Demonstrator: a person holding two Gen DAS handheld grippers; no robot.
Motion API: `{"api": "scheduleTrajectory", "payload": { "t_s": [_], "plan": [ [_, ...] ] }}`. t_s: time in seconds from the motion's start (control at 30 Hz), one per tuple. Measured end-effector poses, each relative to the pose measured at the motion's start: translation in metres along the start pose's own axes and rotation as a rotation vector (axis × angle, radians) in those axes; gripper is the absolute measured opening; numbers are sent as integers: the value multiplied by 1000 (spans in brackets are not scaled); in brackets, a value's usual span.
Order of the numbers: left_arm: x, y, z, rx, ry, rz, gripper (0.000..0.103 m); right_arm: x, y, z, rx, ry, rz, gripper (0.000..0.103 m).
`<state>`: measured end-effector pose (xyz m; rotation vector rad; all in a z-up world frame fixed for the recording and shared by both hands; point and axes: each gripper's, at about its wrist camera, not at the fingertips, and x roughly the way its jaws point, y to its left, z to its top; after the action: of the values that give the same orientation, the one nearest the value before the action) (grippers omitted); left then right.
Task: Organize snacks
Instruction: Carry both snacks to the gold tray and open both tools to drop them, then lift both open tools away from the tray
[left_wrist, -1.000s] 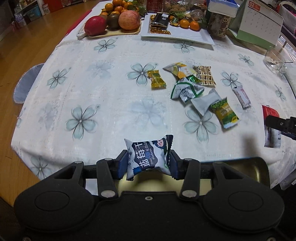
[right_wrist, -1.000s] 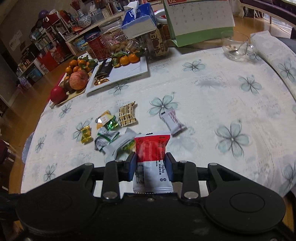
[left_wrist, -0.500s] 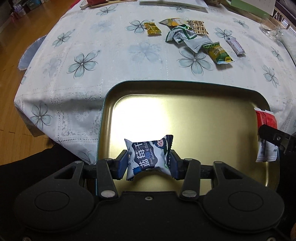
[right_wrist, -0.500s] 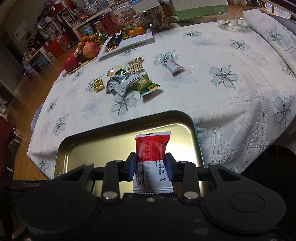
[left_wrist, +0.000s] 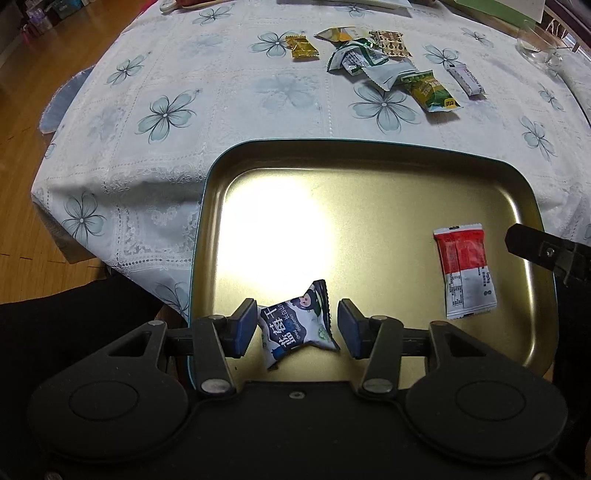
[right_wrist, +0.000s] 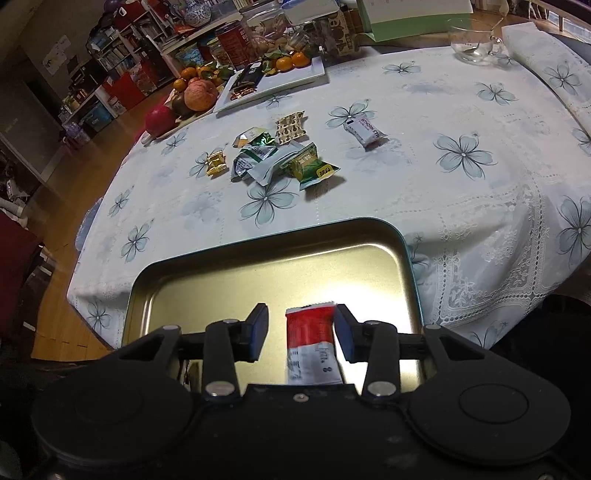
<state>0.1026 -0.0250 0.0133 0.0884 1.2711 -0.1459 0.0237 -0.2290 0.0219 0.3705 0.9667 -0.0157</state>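
Note:
A gold metal tray (left_wrist: 369, 206) sits at the table's near edge; it also shows in the right wrist view (right_wrist: 258, 280). My left gripper (left_wrist: 297, 325) is open above the tray's near left part, with a blue-and-white snack packet (left_wrist: 295, 326) loose between its fingers. My right gripper (right_wrist: 301, 332) is open over the tray's right side, and a red-and-white packet (right_wrist: 314, 343) lies in the tray between its fingers; the packet also shows in the left wrist view (left_wrist: 465, 269). Several wrapped snacks (left_wrist: 384, 70) lie on the flowered tablecloth beyond the tray.
A white-wrapped bar (right_wrist: 364, 131) lies apart to the right of the snack pile (right_wrist: 273, 158). At the back stand a fruit board (right_wrist: 188, 99), a white plate (right_wrist: 280, 77), jars, a calendar and a glass bowl (right_wrist: 474, 44). The table edge drops to wooden floor at left.
Both grippers have opened. The blue packet and the red packet have dropped out of the jaws and into the tray. The view has drawn back slightly toward the tray's near edge.

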Motion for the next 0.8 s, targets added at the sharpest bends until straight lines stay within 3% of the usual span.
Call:
{"api": "scheduleTrajectory", "payload": {
  "t_s": [0.53, 0.8],
  "plan": [
    [-6, 0, -11, -8, 17, 27, 56, -3, -1, -3, -16, 2, -19, 64],
    [-2, 1, -11, -5, 36, 31, 56, 5, -1, -5, -18, 69, -37, 71]
  ]
}}
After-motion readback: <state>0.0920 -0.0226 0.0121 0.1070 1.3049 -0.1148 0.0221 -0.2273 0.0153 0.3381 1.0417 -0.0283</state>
